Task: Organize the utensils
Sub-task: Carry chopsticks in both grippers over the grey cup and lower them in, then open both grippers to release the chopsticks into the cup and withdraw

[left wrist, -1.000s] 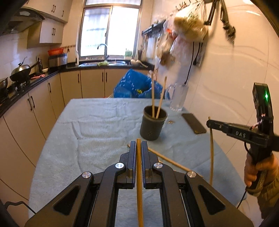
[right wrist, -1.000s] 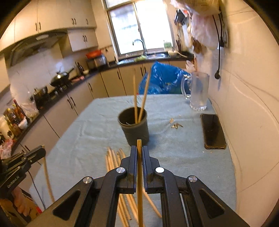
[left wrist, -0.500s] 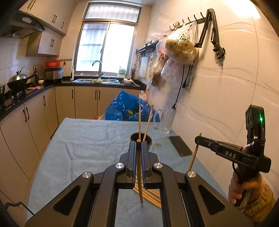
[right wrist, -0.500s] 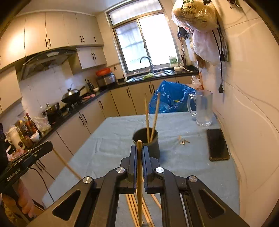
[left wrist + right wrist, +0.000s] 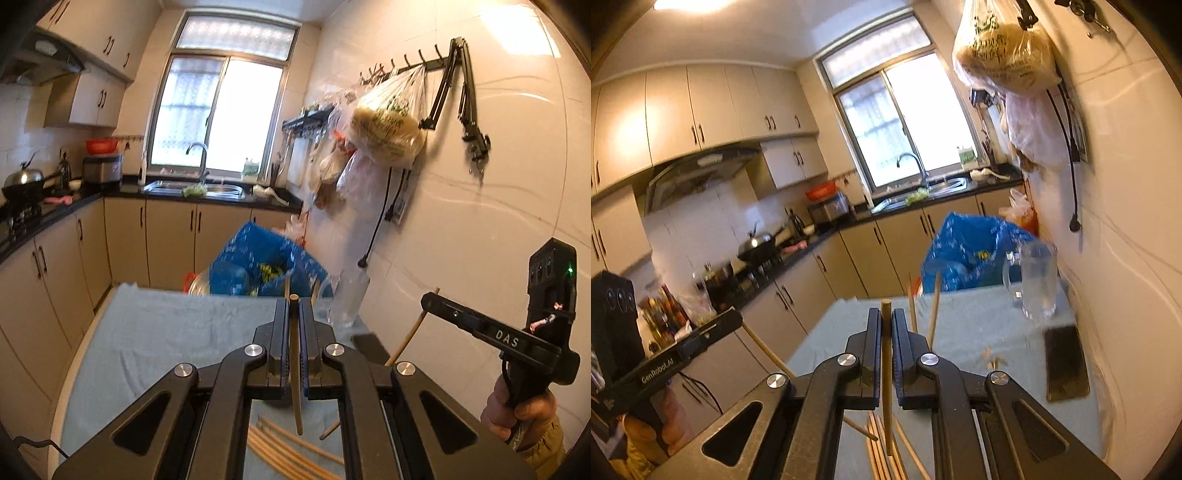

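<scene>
Both my claws have risen off the table (image 5: 155, 332), each pinching one chopstick: left claw (image 5: 294, 310), right claw (image 5: 885, 317). Next I'd steady each tip over the cup, hidden behind my jaws.

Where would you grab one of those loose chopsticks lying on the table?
Probably near one end of an outer stick in the chopstick pile, coming from above with the jaws across its thin width. They lie flat and close together on the cloth, so the middle ones leave no room.
</scene>
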`<state>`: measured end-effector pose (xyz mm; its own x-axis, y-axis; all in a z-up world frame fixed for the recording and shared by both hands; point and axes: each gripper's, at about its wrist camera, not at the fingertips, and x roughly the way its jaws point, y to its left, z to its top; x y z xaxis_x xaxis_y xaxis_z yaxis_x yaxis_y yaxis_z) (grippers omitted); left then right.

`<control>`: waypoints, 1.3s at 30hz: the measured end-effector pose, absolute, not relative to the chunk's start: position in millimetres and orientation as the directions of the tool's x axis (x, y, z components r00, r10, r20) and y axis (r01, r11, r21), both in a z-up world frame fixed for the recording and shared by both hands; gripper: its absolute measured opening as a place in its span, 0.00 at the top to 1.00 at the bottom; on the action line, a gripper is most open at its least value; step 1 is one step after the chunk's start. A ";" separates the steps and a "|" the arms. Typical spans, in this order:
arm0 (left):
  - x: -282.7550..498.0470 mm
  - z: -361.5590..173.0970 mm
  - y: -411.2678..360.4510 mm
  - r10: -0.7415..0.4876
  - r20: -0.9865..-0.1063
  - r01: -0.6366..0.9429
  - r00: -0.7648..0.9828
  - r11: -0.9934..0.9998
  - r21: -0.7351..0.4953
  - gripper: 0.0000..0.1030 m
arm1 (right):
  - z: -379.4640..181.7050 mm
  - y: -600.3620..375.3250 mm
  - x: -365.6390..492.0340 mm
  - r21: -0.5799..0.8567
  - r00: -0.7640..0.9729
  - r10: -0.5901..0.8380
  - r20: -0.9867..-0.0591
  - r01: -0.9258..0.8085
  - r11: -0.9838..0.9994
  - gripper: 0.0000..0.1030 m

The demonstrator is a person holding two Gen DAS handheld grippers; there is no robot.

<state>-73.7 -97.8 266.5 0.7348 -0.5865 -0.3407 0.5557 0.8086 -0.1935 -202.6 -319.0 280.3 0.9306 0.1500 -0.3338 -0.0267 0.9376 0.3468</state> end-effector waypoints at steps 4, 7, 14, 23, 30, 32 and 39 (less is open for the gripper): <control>-57.4 294.0 -111.2 -0.580 -0.306 0.564 0.755 0.812 -0.150 0.96 | 304.9 -330.5 -183.2 0.344 0.954 0.111 -0.279 -0.009 0.939 0.94; -40.8 304.1 -126.6 -0.561 -0.297 0.555 0.773 0.824 -0.111 0.96 | 312.2 -338.8 -163.6 0.357 0.959 0.101 -0.264 0.000 0.934 0.94; 20.3 276.5 -169.2 -0.524 -0.381 0.528 0.762 0.843 -0.105 0.96 | 287.0 -347.5 -105.8 0.368 0.938 0.074 -0.338 0.060 0.928 0.94; 65.6 211.5 -188.5 -0.500 -0.531 0.501 0.684 0.851 -0.155 0.95 | 226.1 -357.7 -68.4 0.380 0.877 0.090 -0.472 0.110 0.919 0.94; 62.2 207.1 -186.2 -0.499 -0.528 0.503 0.687 0.851 -0.150 0.84 | 205.4 -367.5 -55.7 0.409 0.856 0.101 -0.507 0.136 0.902 0.94; 58.7 209.4 -183.7 -0.499 -0.522 0.500 0.692 0.852 -0.152 0.75 | 202.5 -368.5 -55.1 0.413 0.854 0.099 -0.511 0.143 0.899 0.94; 42.4 219.9 -162.5 -0.511 -0.489 0.484 0.707 0.854 -0.192 0.64 | 203.2 -366.5 -59.5 0.413 0.854 0.092 -0.512 0.151 0.898 0.71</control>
